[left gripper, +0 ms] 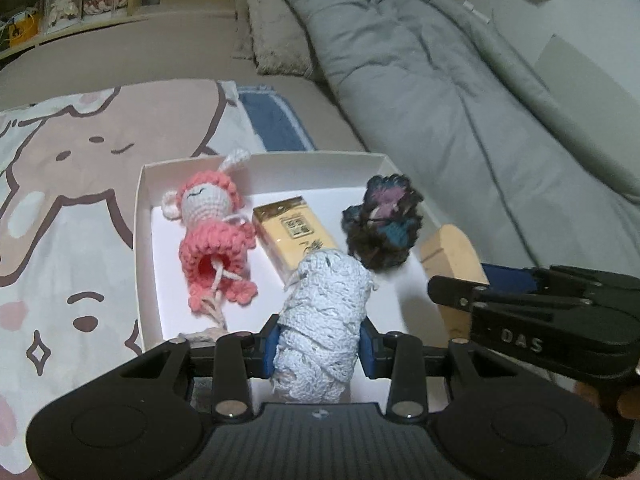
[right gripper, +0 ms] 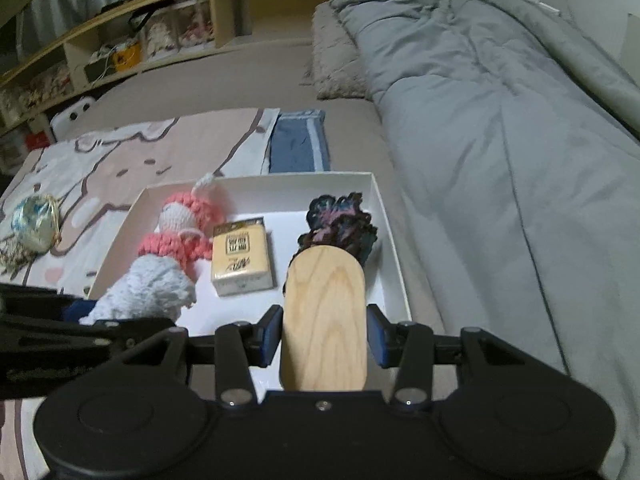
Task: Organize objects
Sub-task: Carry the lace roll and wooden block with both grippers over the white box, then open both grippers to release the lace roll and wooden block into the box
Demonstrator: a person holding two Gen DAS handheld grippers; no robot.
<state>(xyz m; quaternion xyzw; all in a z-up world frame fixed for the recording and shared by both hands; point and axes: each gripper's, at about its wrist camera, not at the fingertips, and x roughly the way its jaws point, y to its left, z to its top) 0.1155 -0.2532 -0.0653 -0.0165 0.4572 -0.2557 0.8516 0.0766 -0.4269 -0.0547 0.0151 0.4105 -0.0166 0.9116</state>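
Note:
A white shallow box lies on the bed. In it lie a pink crochet doll, a yellow packet and a dark multicoloured crochet piece. My left gripper is shut on a pale blue crochet roll, held over the box's near part. My right gripper is shut on an oval wooden piece, held over the box's right side, just before the dark crochet piece.
The box rests on a cartoon-print blanket. A grey duvet lies to the right. A blue cloth lies behind the box. A round gold-blue ornament lies at the left. Shelves stand behind.

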